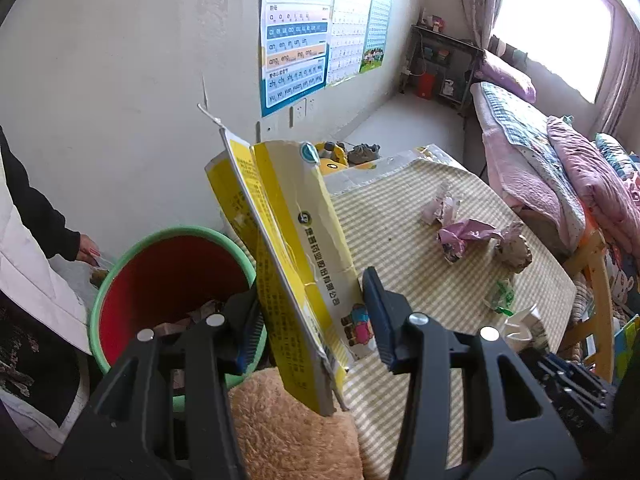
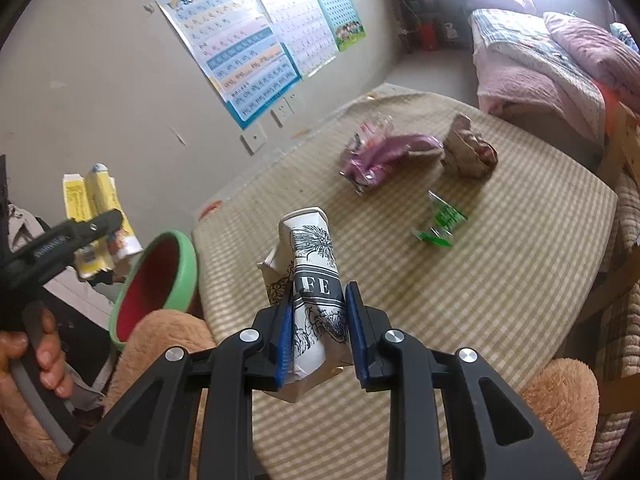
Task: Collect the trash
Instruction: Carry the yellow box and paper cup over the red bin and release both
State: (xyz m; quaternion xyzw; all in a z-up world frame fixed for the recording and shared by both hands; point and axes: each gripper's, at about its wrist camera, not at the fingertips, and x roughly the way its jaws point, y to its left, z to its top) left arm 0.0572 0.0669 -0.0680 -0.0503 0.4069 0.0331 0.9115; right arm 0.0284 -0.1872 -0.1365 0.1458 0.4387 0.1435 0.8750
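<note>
While the left tool clamps a flattened yellow carton beside the round bin's rim, the right tool grips a crumpled paper cup, apparently above the checked tabletop.

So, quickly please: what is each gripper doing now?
Left gripper: closed on the yellow box.
Right gripper: closed on the paper cup.

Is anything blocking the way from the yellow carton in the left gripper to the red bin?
Nothing visible does. The yellow carton, clamped in the left gripper, stands right beside the red bin, whose mouth is open with only some trash at the bottom.
</note>
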